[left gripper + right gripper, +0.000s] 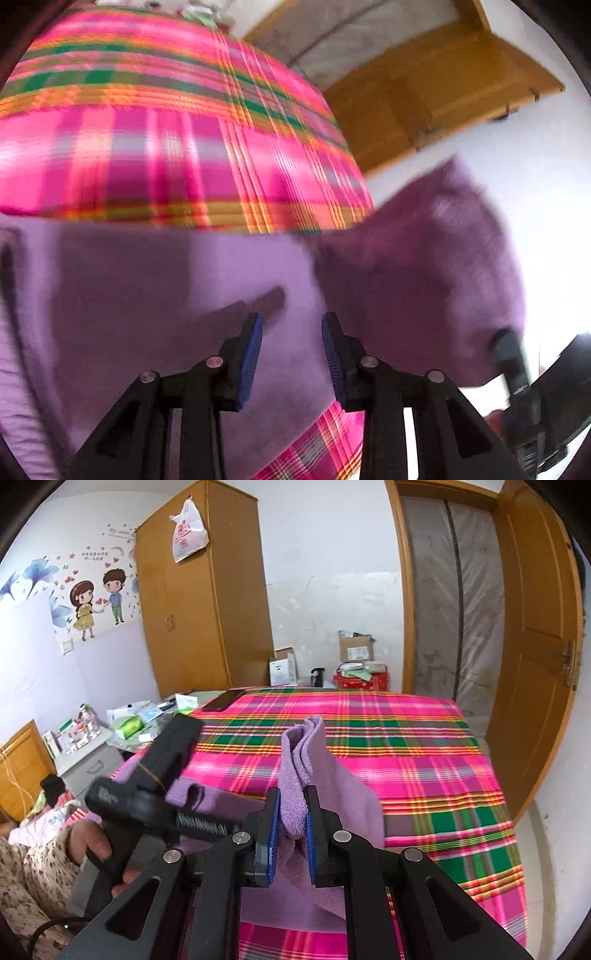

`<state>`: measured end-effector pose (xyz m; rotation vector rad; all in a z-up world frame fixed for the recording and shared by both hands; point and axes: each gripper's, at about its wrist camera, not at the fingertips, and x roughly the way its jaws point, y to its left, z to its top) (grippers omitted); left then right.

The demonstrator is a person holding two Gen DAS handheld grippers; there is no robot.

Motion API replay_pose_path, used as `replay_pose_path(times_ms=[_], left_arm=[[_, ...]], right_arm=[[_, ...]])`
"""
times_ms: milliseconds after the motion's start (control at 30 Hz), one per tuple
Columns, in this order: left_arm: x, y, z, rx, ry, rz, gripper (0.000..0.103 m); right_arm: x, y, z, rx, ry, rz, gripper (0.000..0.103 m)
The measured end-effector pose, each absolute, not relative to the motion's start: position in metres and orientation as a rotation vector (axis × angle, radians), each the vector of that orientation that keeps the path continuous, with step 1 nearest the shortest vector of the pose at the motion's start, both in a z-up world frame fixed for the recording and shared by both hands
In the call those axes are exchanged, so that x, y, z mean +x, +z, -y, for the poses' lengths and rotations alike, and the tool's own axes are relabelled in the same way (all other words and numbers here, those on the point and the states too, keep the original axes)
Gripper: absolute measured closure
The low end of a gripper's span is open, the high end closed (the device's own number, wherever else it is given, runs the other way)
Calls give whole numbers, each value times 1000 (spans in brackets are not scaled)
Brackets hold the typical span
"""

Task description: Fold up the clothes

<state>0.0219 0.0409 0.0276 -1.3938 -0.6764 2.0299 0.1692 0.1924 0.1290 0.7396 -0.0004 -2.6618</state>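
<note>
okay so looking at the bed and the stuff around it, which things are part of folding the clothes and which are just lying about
Part of the job:
- purple cloth, clamped in the right tool
- left tool, open, over the cloth
- plaid bedspread, the work surface

Just lying about:
- phone on the bed's far corner
- cardboard boxes
- cluttered side table

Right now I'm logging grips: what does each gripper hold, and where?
Right gripper pinches the purple cloth at a bunched fold; left gripper holds nothing.

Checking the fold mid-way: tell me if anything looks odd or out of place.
Only the right tongs grip the purple towel, bunched and pinched upright above the plaid bedspread. The left tongs hover open over it, holding nothing. A phone lies at the bed's far edge.
</note>
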Motion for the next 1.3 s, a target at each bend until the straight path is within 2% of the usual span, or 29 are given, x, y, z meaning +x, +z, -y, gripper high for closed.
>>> replay_pose_path(times_ms=[133, 300, 933, 1300], left_arm=[[31, 48, -14, -1313, 2065, 779, 69], [41, 64, 17, -1266, 2143, 774, 69], [35, 25, 35, -1383, 2136, 773, 69], [38, 29, 42, -1370, 2174, 779, 69]], right_arm=[[165, 116, -178, 775, -2624, -4, 90], [160, 98, -157, 824, -2571, -24, 90], [141, 34, -119, 997, -2467, -56, 90], [140, 18, -120, 1050, -2396, -21, 88]])
